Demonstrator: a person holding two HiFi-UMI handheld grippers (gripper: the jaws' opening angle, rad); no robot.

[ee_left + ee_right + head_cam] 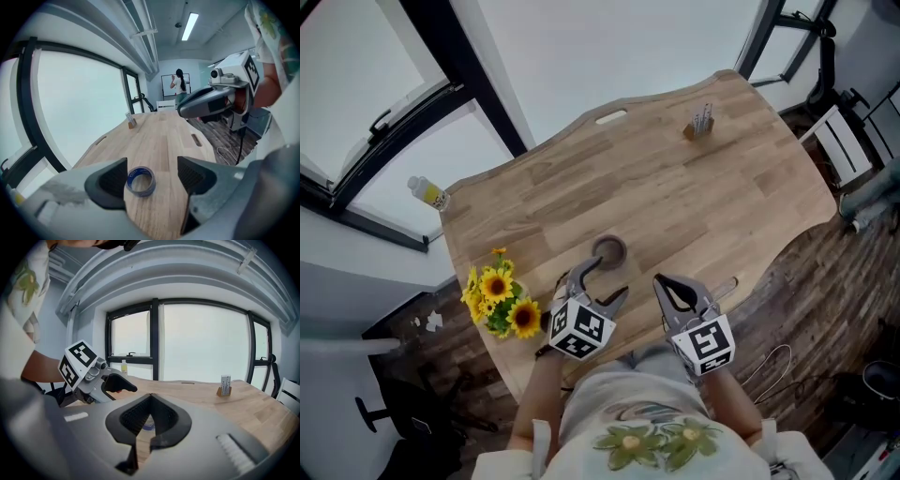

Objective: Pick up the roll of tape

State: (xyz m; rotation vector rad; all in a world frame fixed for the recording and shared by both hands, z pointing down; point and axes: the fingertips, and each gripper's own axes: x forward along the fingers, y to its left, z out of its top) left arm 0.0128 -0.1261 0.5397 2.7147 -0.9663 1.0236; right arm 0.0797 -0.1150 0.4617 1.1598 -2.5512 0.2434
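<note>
I work in an office meeting room: a long wooden bench [675,187], tall windows [201,343], a ceiling strip light [190,26] and a whiteboard [167,87] at the far end.

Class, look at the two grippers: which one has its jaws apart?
The left gripper: its jaws stand apart, framing the roll of tape; on the right gripper they meet at the tips.

1. your roll of tape [608,251] is a small ring with a blue inner core and a pale greyish outer winding.
2. it lies flat with its hole facing up, resting free.
3. it sits on the wooden table [675,187], towards the edge nearest you.
</note>
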